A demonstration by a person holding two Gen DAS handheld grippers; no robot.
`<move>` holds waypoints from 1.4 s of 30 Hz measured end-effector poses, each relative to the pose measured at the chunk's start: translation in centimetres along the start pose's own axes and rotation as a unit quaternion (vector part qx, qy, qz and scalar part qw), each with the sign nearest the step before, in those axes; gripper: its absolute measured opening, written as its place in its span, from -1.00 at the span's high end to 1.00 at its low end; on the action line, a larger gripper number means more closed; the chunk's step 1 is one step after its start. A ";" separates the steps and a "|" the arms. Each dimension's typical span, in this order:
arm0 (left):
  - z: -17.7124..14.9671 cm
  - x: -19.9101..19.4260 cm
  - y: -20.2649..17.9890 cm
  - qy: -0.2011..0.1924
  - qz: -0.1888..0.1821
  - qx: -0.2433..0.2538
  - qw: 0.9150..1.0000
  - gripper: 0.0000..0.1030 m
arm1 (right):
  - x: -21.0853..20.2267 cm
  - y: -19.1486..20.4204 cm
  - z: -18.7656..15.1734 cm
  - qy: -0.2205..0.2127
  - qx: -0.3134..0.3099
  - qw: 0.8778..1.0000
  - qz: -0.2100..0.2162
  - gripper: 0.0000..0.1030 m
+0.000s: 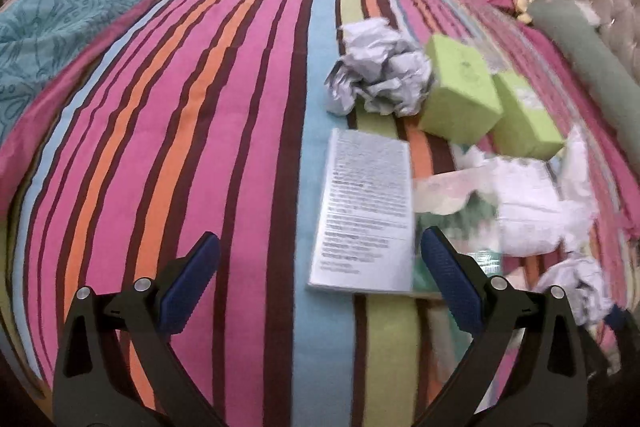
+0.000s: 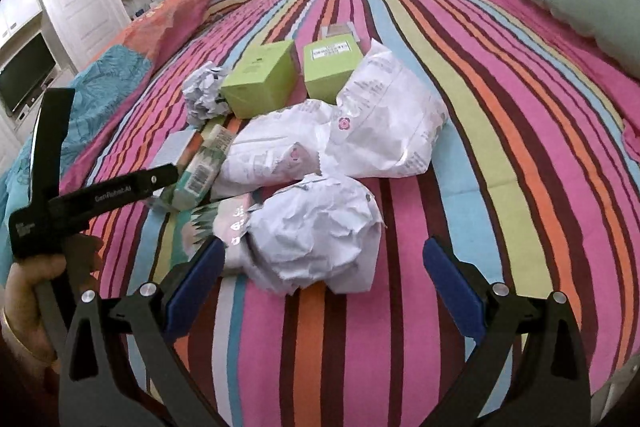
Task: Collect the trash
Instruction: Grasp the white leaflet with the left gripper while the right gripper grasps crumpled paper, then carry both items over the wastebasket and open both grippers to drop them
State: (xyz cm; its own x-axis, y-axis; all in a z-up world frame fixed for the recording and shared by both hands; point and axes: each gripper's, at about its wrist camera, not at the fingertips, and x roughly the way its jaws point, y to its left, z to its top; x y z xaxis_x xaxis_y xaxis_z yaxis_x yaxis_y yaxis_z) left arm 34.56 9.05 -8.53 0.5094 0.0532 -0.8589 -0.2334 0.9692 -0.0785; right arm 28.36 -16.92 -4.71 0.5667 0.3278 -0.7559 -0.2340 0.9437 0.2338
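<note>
2 square lime-green cardboard boxes [image 2: 262,79] and crumpled white paper wads [image 2: 316,233] cluster on the striped bed [image 2: 500,131], both grippers' jaws apart, left gripper [image 1: 320,275], right gripper [image 2: 320,279].

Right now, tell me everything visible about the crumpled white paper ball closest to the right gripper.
The crumpled white paper ball is a large wad of creased, bluish-white paper with faint print near its top. It lies on the striped bedspread at the near end of the trash pile, ahead of the right gripper, whose jaws stand wide open on either side without holding it. Its left side touches a torn pink-and-green wrapper; a white printed bag lies just behind it.
</note>
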 end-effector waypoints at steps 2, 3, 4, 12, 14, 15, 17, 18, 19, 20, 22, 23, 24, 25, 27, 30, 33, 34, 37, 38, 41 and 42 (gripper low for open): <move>0.1 0.6 0.1 0.004 0.008 0.008 1.000 -0.89 | 0.6 -0.3 0.2 0.008 0.005 1.000 0.002 -0.84; 0.2 0.8 0.2 0.005 0.011 0.011 1.000 -0.89 | 1.0 -0.4 0.2 0.013 0.008 1.000 0.002 -0.84; 0.4 1.0 0.3 0.005 0.012 0.013 1.000 -0.87 | 1.3 -0.5 0.2 0.017 0.010 1.000 0.001 -0.83; 0.3 1.2 0.3 0.012 0.014 0.032 0.999 -0.02 | 1.8 0.1 0.4 0.035 0.013 0.999 0.035 -0.16; 0.2 1.0 0.4 0.011 0.016 0.032 0.999 -0.02 | 1.5 0.1 0.3 0.036 0.015 0.998 0.043 -0.15; 0.1 0.8 0.5 0.009 0.019 0.031 0.999 -0.02 | 1.2 -0.2 0.3 0.035 0.022 0.998 0.045 -0.14; -0.2 0.0 0.7 0.002 0.020 0.029 0.999 -0.02 | 0.5 -0.6 0.2 0.030 0.032 0.998 0.050 -0.14; -0.4 -0.5 0.8 -0.003 0.019 0.027 0.999 -0.02 | 0.0 -0.9 0.1 0.028 0.034 0.998 0.051 -0.14; -0.5 -1.1 1.1 -0.008 0.019 0.024 0.999 -0.02 | -0.4 -1.0 0.0 0.026 0.034 0.998 0.051 -0.14; -0.7 -1.9 1.3 -0.015 0.016 0.020 1.000 -0.02 | -1.1 -1.2 -0.1 0.023 0.033 0.998 0.052 -0.14; -1.0 -3.1 1.7 -0.025 0.014 0.017 0.999 -0.02 | -1.9 -1.2 -0.3 0.019 0.035 0.998 0.052 -0.14; -1.4 -4.1 1.8 -0.032 0.012 0.017 0.999 -0.02 | -2.3 -1.2 -0.4 0.017 0.036 0.998 0.051 -0.14; -1.7 -4.6 1.8 -0.036 0.009 0.018 0.999 -0.02 | -2.9 -1.3 -0.6 0.012 0.036 0.998 0.048 -0.14; -2.1 -5.4 1.9 -0.041 0.006 0.019 0.999 -0.02 | -3.5 -1.4 -0.8 0.008 0.038 0.998 0.045 -0.14; -3.4 -6.9 2.0 -0.051 0.002 0.023 0.998 -0.02 | -4.6 -1.9 -1.4 0.002 0.046 0.998 0.043 -0.14; -5.3 -8.9 2.2 -0.059 -0.006 0.027 0.998 -0.02 | -6.2 -2.3 -2.3 -0.005 0.047 0.998 0.040 -0.14; -7.6 -10.4 2.1 -0.061 -0.010 0.033 0.998 -0.02 | -7.8 -2.4 -3.3 -0.013 0.050 0.998 0.039 -0.14; -8.5 -11.1 1.9 -0.063 -0.011 0.036 0.997 -0.02 | -8.3 -2.4 -3.6 -0.015 0.052 0.998 0.040 -0.14; -10.6 -12.5 1.7 -0.066 -0.016 0.042 0.997 -0.02 | -9.8 -2.0 -4.7 -0.023 0.053 0.997 0.041 -0.14; -11.3 -12.9 1.6 -0.066 -0.019 0.044 0.997 -0.02 | -10.3 -1.9 -5.2 -0.024 0.053 0.997 0.042 -0.14; -13.9 -14.3 1.3 -0.064 -0.030 0.053 0.996 -0.02 | -11.3 -1.3 -6.6 -0.024 0.051 0.998 0.042 -0.14; -14.9 -14.7 1.1 -0.062 -0.034 0.056 0.996 -0.02 | -11.7 -1.1 -7.2 -0.023 0.051 0.997 0.043 -0.14</move>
State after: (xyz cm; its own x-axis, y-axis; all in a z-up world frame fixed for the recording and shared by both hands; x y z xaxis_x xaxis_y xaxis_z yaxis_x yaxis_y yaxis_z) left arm 14.53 5.76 -3.54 0.6205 0.0087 -0.7841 -0.1049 0.9919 -0.0720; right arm 16.32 -22.10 -0.55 0.5846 0.4078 -0.7014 -0.2034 0.9106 0.3599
